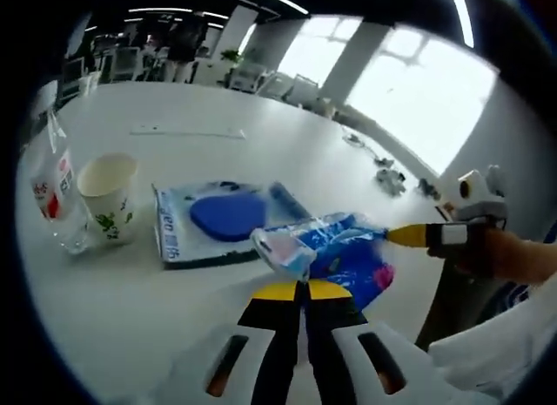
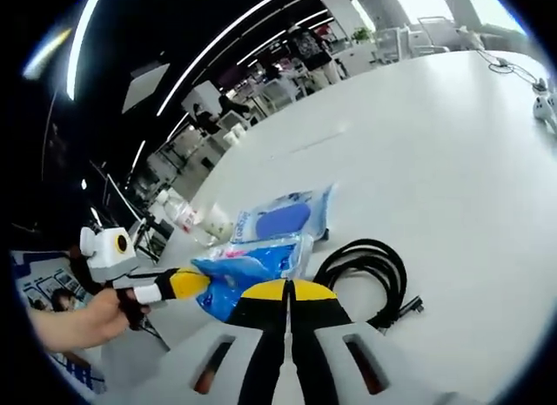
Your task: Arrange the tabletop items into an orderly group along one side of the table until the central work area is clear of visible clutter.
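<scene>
Setting: open office with ceiling light strips and bright windows; my work surface is a large white tabletop [image 1: 261, 118].
Left hand-held gripper [image 1: 303, 292]: my jaws stand closed together with the blue plastic packet [image 1: 335, 248] just beyond the tips; I cannot tell whether they pinch its near edge.
Right hand-held gripper [image 2: 285, 292]: my jaws are drawn together at the yellow tips; in the left gripper view this tool [image 1: 409, 236] touches the packet's right end, so I judge it holds that end, though the contact is blurred.
Packet position: crumpled, lifted or dragged between my 2 tools, just beside the flat blue-and-white pouch [image 1: 222, 218].
Group so far: paper cup [image 1: 108, 194] and clear bottle [image 1: 54, 187] stand touching or nearly so, near the pouch on 1 side.
Remaining clutter: coiled black cable [image 2: 365, 270] lies apart on open tabletop, beside the packet.
Step in hand, as I judge it: carry the packet to the pouch and lay it parallel to it.
Technique: keep both ends level, move slowly because the film is slippery, and release only once it rests flat.
Risk: brushing the cup could tip it.
</scene>
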